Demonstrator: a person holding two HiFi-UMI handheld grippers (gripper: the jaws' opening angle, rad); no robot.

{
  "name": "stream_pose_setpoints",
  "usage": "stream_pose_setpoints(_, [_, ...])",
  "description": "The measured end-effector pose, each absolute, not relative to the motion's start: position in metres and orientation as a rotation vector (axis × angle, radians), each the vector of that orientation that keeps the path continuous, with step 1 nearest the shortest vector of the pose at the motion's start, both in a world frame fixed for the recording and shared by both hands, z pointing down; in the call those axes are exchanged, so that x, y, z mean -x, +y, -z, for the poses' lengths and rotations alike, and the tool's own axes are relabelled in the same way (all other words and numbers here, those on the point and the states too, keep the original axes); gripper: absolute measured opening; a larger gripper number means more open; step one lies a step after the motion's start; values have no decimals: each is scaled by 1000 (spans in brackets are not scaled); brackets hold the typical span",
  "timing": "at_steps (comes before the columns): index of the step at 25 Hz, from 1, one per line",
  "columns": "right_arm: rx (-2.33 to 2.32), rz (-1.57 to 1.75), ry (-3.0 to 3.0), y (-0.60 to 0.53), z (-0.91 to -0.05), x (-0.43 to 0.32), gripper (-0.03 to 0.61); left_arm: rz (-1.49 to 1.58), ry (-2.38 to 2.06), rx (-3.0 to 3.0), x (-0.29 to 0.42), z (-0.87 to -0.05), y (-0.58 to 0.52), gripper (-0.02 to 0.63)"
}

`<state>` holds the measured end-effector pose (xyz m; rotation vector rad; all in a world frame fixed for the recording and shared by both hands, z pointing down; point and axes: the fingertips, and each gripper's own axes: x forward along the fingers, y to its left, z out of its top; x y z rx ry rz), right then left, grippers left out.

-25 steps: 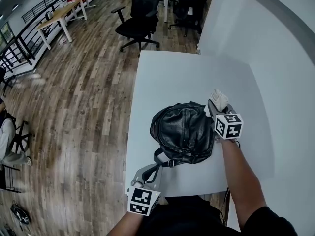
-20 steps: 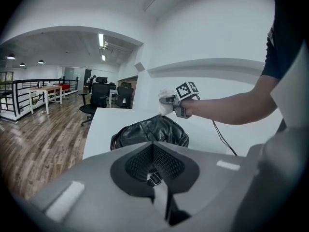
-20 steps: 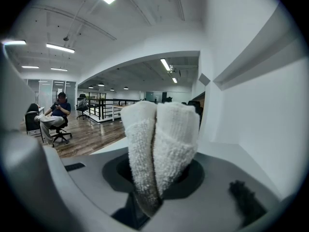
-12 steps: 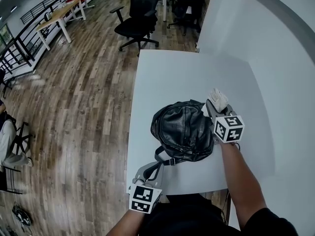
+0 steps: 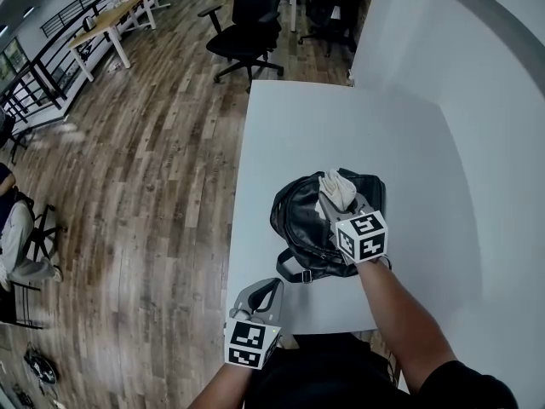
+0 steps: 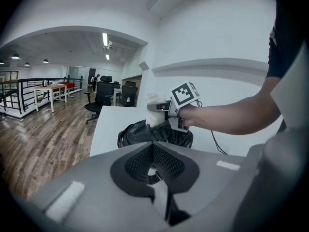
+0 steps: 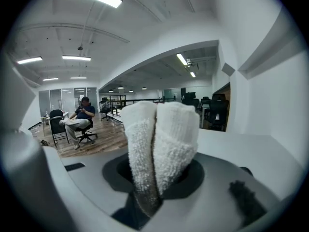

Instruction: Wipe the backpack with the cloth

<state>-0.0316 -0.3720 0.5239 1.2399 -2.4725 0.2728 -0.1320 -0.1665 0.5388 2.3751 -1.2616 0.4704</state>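
A black leather backpack (image 5: 311, 228) lies on the white table (image 5: 298, 135). My right gripper (image 5: 339, 204) is shut on a folded white cloth (image 5: 338, 189), which rests on the backpack's top right part. In the right gripper view the cloth (image 7: 161, 139) fills the space between the jaws. My left gripper (image 5: 267, 291) is at the table's near edge, shut on the backpack strap (image 5: 289, 273). The left gripper view shows the backpack (image 6: 145, 132) ahead, with the cloth (image 6: 154, 111) pressed on it.
A white wall (image 5: 477, 75) runs along the table's right side. Black office chairs (image 5: 247, 24) stand on the wood floor beyond the far edge. A seated person (image 5: 13, 228) is far off at the left.
My right gripper has carried the cloth leftward, from the backpack's right edge onto its top. The left gripper has stayed near the table's front edge.
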Motion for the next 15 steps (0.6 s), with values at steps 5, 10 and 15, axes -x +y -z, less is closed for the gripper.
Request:
stream_pose_setpoints(5, [-1184,-305,-2488,-369,-541,59,100,-476,-1286,-2348,142,-544,-164,6])
stream_pose_setpoints(10, [-1124,-317,-2519,-366,-546,85,100,-468,-1323,-2318,152,-544,-163,6])
stream_pose_setpoints(15, [-1092,-325,-2527,-365,-554,100,100,-459,-1355,-2295,162,-545,-162,6])
